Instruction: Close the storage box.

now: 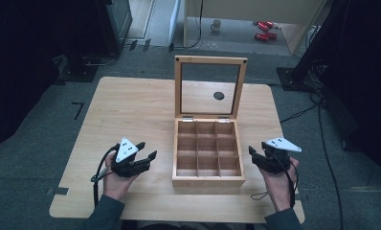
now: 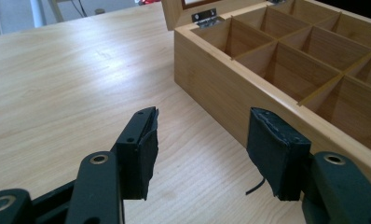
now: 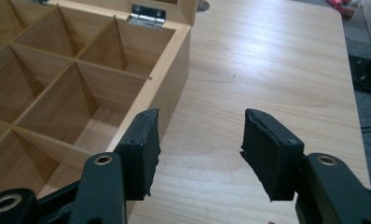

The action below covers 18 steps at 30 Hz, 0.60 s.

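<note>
Right, here's what I see, left to right:

Left gripper [image 1: 149,150]: I'm holding it over the table [image 1: 131,105], just left of the wooden box [image 1: 207,181]. Jaws stand apart, nothing between them. In the left gripper view the black pads [image 2: 144,149] frame bare tabletop, and the right-hand pad sits just beside the box's outer wall; I can't tell if it touches.

Left hand [image 1: 117,178]: wrapped round the gripper body from below, sleeve at the near table edge, cable looping off to the left.

Box: sits mid-table, a bit right of centre, near the front edge. Nine compartments in a three-by-three grid, all showing bare wood.

Lid [image 1: 210,86]: hinged at the far side, standing upright. Wooden frame with a clear pane; I see the tabletop and a dark round hole [image 1: 218,95] through it. Two metal hinges [image 1: 187,117] at the back wall.

Right gripper [image 1: 252,153]: just right of the box, near its front right corner, above the table. Jaws apart with a moderate gap, holding nothing. In the right gripper view the left-hand pad [image 3: 144,149] overlaps the box's right wall, and the other pad is over open tabletop.

Right hand [image 1: 280,184]: grips from below, cable hanging toward the table edge.

Floor [image 1: 35,143]: grey carpet round the table, a mug [image 1: 216,25] and red items [image 1: 265,29] far back.
</note>
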{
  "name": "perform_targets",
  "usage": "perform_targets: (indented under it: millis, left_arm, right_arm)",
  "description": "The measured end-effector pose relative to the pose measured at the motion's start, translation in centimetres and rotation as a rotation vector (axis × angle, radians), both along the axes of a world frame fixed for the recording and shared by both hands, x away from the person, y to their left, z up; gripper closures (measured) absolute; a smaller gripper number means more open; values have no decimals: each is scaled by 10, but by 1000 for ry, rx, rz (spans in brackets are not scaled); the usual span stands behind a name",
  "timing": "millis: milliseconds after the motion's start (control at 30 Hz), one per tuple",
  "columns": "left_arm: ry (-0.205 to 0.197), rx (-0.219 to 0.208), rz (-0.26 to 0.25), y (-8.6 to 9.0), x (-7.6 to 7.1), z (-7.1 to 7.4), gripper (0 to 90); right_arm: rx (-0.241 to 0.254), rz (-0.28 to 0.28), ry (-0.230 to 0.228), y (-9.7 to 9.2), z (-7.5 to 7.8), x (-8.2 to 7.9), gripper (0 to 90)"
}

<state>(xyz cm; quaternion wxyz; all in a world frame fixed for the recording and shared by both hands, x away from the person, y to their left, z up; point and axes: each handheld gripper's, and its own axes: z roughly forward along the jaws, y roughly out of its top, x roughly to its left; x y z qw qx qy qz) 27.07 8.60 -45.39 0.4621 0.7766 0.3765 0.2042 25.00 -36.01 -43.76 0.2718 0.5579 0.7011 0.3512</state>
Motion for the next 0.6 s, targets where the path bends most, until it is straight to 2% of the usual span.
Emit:
perform_targets:
  millis: [133, 600]
  left_arm:
    - [-15, -9, 7, 0, 2, 6, 426]
    - [-48, 16, -15, -5, 13, 29, 431]
  right_arm:
    - [-6, 8, -13, 2, 6, 1, 458]
    - [-40, 29, -33, 7, 23, 7, 450]
